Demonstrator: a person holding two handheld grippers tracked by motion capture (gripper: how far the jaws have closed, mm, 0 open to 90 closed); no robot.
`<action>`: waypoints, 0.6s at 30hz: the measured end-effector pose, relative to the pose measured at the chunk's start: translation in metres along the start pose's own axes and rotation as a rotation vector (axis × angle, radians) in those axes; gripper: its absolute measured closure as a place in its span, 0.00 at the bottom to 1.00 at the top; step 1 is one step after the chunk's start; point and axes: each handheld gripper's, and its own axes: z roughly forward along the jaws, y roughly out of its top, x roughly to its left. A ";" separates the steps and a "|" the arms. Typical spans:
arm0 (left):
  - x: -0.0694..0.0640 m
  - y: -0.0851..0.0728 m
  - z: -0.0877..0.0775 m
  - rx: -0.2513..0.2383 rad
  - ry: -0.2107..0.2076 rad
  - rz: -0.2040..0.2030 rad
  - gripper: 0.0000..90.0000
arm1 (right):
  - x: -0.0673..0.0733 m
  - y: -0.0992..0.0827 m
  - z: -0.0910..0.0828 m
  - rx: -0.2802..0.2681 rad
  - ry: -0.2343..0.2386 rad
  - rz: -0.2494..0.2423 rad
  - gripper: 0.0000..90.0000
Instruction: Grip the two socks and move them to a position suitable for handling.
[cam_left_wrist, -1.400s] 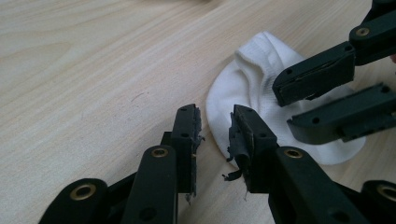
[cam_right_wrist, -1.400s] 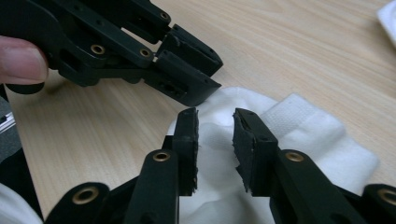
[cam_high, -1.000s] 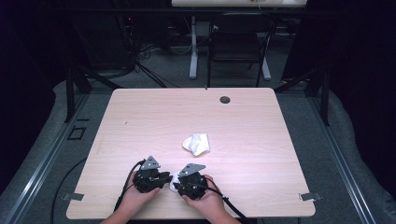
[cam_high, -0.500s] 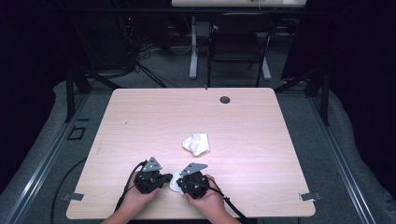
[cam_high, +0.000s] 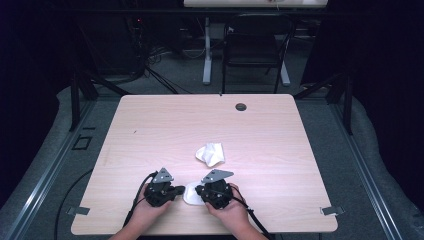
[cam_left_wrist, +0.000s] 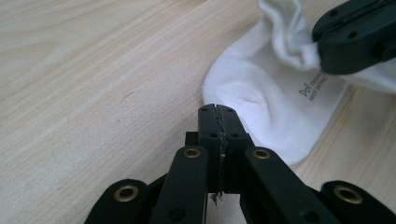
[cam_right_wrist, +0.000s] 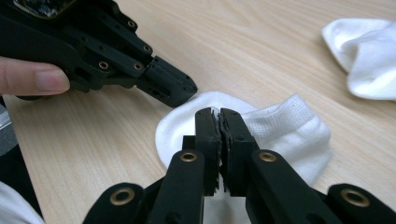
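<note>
I see a small white sock (cam_high: 191, 193) lying flat on the wooden table (cam_high: 150, 130), close to my edge. It sits right between my two grippers. It is short, like an ankle sock, with a round toe end and a thick ribbed cuff. There is tiny grey writing printed on its side. In the left gripper view the cuff end looks bunched up and wrinkled.

My left gripper (cam_left_wrist: 218, 116) is just beside the round end of the sock. Its jaws are pressed tight together with nothing between them.

My right gripper (cam_right_wrist: 219, 119) hangs over the sock, near the cuff. Its jaws are pressed together too. I cannot tell if a bit of cloth is pinched in them.

A second white sock (cam_high: 210, 153) lies crumpled in a soft lump farther up the table, near the middle. It is apart from the first one.
</note>
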 end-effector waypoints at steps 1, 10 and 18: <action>0.000 0.000 0.000 0.000 -0.001 -0.005 1.00 | -0.001 0.000 -0.002 -0.009 0.000 0.009 0.97; -0.004 0.005 -0.009 -0.046 -0.025 -0.003 0.99 | -0.009 0.001 -0.019 -0.051 -0.012 0.029 0.97; -0.008 0.004 0.002 -0.025 -0.001 0.037 0.80 | -0.011 -0.001 -0.027 -0.066 -0.011 0.037 0.96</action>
